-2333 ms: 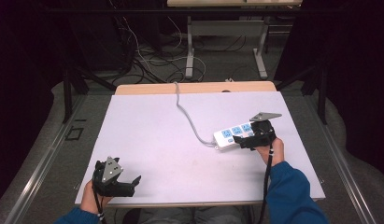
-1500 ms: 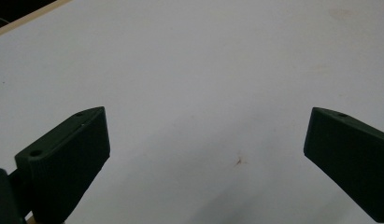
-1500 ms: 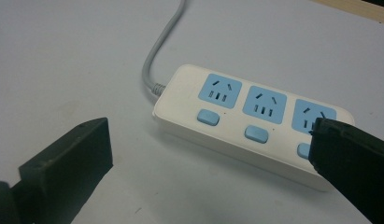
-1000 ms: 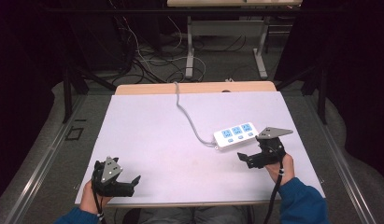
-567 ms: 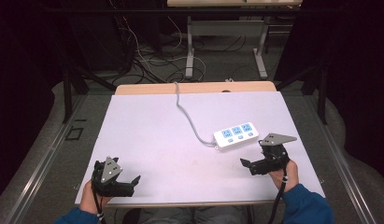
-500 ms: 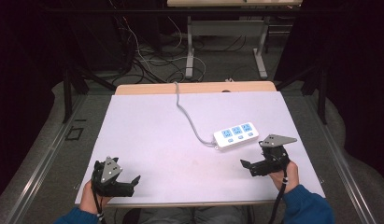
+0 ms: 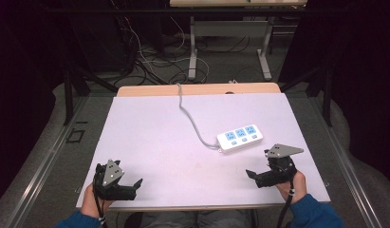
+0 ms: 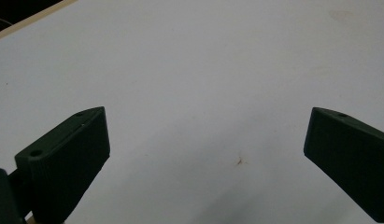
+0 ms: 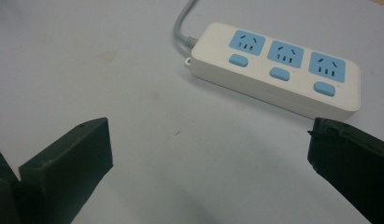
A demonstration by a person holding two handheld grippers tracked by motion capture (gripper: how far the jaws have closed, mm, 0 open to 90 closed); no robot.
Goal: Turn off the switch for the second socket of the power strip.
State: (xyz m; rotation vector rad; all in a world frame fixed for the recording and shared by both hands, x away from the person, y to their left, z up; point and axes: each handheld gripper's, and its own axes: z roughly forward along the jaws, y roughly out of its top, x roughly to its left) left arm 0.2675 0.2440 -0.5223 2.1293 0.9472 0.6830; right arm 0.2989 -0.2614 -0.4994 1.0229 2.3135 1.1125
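Note:
A white power strip (image 7: 240, 137) with three blue sockets lies on the right half of the white tabletop (image 7: 154, 137). Its grey cable (image 7: 191, 118) runs to the far edge. My right gripper (image 7: 254, 176) is held low near the front right, a short way on the person's side of the strip and apart from it. It is open and holds nothing. In the right gripper view the strip (image 9: 278, 70) lies ahead, beyond the wide-apart jaws of the right gripper (image 9: 207, 128). My left gripper (image 7: 133, 187) rests at the front left, open over bare table (image 8: 203, 70).
A wooden strip (image 7: 197, 89) edges the table's far side, with a tangle of cables (image 7: 150, 61) and metal table legs (image 7: 195, 52) on the floor behind. The near edge (image 7: 192, 207) lies just under both hands.
My right gripper has drawn back from the power strip toward the near edge, open. The strip stays where it was. The left gripper has not moved.

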